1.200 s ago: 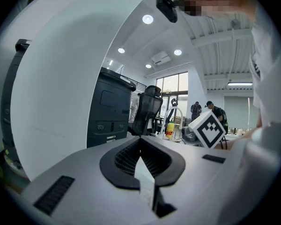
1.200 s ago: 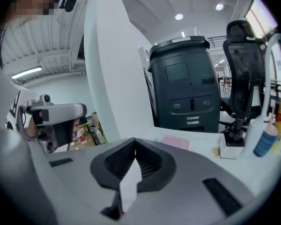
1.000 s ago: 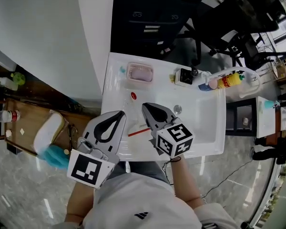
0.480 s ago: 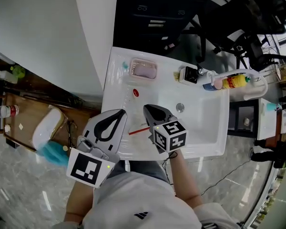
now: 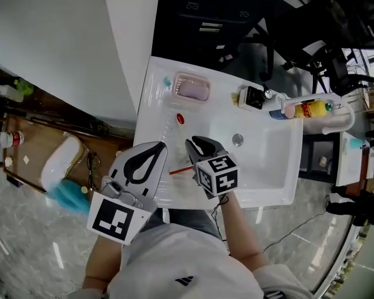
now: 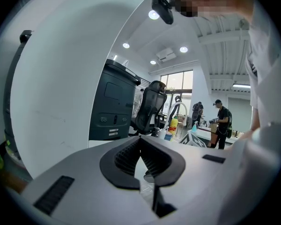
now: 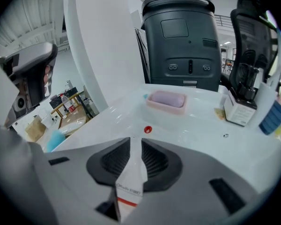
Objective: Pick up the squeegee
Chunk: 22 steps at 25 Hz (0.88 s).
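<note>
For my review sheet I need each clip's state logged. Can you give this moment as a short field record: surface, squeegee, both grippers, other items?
surface: white sink
target: squeegee, lying on the sink, not yet lifted
right gripper: low over the squeegee, jaws opening, white handle between them, not clamped
left gripper: jaws together, nothing in them, beside the right one
other items: pink soap dish and yellow bottle along the far rim; small red round object between dish and squeegee

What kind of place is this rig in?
Probably a washstand mock-up in an office or lab: a white washbasin with a pink soap dish, plus an office chair and a big dark machine behind it.
</note>
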Each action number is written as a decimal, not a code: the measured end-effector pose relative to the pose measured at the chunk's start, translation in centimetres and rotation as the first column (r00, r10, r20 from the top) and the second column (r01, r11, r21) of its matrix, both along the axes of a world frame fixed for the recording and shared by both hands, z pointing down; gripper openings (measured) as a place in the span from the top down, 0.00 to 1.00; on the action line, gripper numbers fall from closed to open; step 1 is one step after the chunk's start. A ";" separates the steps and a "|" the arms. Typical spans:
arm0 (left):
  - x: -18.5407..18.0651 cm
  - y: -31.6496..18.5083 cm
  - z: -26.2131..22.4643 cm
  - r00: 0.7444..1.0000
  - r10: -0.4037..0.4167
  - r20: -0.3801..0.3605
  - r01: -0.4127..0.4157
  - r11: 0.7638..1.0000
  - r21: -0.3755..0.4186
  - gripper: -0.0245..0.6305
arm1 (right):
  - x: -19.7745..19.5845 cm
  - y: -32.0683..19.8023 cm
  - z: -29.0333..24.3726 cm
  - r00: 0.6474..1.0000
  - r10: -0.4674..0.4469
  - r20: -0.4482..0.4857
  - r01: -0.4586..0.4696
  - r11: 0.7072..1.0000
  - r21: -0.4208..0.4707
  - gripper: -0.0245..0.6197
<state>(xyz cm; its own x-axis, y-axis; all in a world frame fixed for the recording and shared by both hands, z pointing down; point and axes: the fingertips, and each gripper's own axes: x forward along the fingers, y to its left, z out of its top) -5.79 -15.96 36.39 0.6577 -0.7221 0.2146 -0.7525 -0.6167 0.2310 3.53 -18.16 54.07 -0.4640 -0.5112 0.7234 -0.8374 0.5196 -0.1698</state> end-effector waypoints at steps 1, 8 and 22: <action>0.0 0.0 0.0 1.000 -0.001 0.000 0.001 1.000 -0.001 0.94 | 0.0 0.0 0.2 1.000 0.000 -0.007 0.000 1.000 -0.005 0.84; -0.2 0.1 0.4 1.000 -0.008 -0.002 0.008 1.000 -0.012 0.94 | -0.1 0.2 1.8 0.998 -0.015 -0.053 0.012 0.999 -0.047 0.80; -0.5 0.2 0.9 1.000 -0.023 0.000 0.023 0.999 -0.022 0.94 | -0.1 0.5 4.4 0.993 -0.018 -0.117 0.000 0.988 -0.153 0.76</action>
<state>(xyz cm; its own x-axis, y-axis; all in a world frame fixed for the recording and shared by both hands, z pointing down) -6.31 -15.75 37.27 0.6410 -0.7321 0.2304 -0.7663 -0.5939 0.2451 3.39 -17.69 58.48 -0.3746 -0.3873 0.8425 -0.8518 0.5025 -0.1477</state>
